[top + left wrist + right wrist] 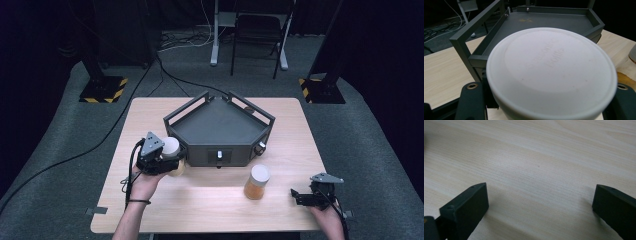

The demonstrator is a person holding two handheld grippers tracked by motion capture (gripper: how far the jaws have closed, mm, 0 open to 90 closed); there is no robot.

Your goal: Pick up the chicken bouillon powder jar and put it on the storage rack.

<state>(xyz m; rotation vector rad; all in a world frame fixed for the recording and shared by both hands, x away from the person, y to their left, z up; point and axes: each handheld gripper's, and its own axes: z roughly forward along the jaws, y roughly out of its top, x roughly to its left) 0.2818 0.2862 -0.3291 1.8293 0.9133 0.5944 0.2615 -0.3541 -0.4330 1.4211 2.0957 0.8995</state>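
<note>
We are clamping the left gripper [165, 156] around a white-lidded jar [551, 72] beside the tray [220, 131]; rigid, likely slick plastic, best held below the lid. The right gripper [540, 206] is gaping, empty.

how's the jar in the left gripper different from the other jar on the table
The held jar sits clamped between the left gripper jaws beside the grey tray, while the free jar stands alone on the table, untouched. The held jar is at the tray's front left corner; the free jar is in front of the tray towards the right. Both have white lids and amber contents.
</note>
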